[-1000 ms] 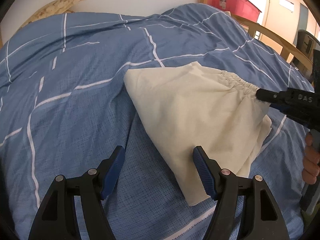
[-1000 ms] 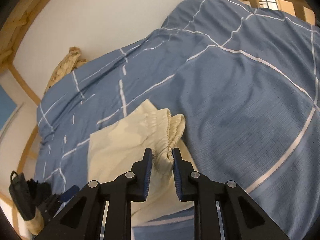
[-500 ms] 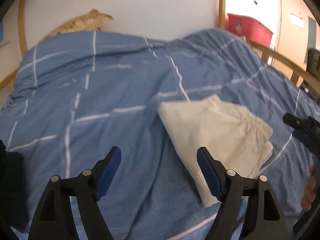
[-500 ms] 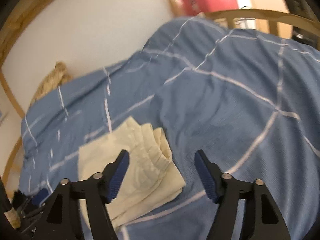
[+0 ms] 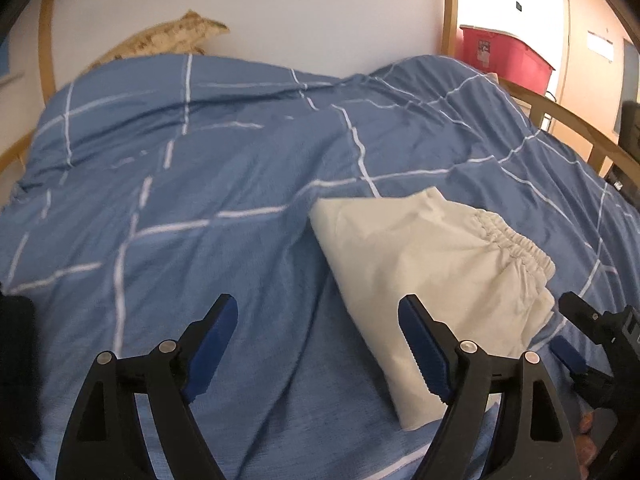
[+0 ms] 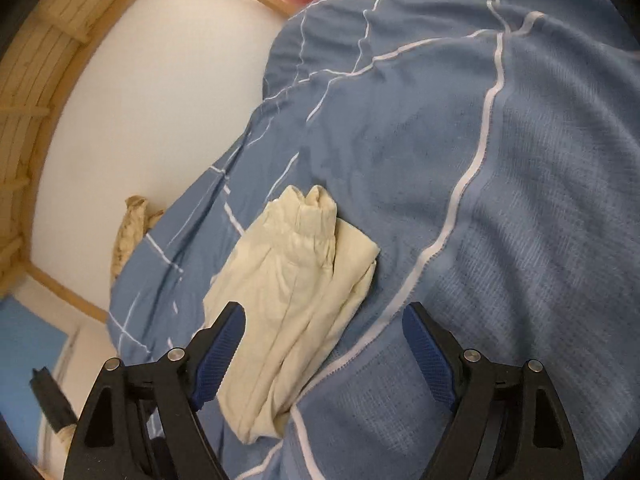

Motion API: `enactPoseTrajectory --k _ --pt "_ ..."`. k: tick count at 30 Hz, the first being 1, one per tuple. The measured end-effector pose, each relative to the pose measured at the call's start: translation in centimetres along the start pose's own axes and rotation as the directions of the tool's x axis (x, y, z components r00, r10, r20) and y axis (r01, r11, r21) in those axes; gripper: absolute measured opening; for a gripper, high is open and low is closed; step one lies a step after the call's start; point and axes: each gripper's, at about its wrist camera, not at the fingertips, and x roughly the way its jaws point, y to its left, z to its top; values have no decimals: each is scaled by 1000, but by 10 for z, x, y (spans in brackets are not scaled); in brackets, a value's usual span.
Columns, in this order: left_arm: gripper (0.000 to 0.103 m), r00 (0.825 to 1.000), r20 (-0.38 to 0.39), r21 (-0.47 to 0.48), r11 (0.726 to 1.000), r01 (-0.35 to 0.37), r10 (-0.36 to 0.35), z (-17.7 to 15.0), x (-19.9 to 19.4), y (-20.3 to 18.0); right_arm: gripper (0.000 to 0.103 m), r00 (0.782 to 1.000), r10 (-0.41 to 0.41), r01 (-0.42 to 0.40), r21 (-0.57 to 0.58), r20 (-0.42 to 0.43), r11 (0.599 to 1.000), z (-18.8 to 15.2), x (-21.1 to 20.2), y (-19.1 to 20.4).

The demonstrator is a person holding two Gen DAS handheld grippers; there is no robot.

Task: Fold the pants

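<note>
Cream pants (image 5: 424, 276) lie folded into a compact bundle on the blue checked duvet (image 5: 200, 208), elastic waistband toward the right. My left gripper (image 5: 318, 344) is open and empty, held above the duvet just left of the bundle. The right gripper shows at the lower right of the left wrist view (image 5: 580, 336), off the pants. In the right wrist view the pants (image 6: 296, 292) lie ahead of my right gripper (image 6: 322, 352), which is open and empty above them.
The duvet (image 6: 500, 200) covers a wooden-framed bed (image 5: 568, 116). A tan pillow (image 5: 168, 38) leans on the white wall at the head. A red storage bin (image 5: 504, 56) stands beyond the far right corner. A dark object (image 5: 16, 360) sits at the left edge.
My right gripper let go of the waistband, opened and drew back. The pants settled flat on the duvet. My left gripper pulled back and up, staying open.
</note>
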Motion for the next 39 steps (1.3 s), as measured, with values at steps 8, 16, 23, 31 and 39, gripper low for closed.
enactPoseTrajectory --k 8,16,23,31,39 --pt "82 998 -30 -57 997 52 -54 -4 16 4 82 999 31 -31 -14 -14 999 4 19 2" --pt "82 999 -27 -99 994 42 -45 -4 23 13 82 999 44 -43 23 -31 999 14 39 2" --pt "82 997 -18 -143 987 74 -77 -7 34 20 82 997 64 -61 70 -50 996 27 58 9" --pt "82 998 12 -188 980 60 -59 -1 32 31 45 998 -61 61 -50 -3 997 12 58 6" --pt "79 990 -31 -191 973 132 -140 22 49 31 39 995 -92 94 -124 27 988 10 57 9"
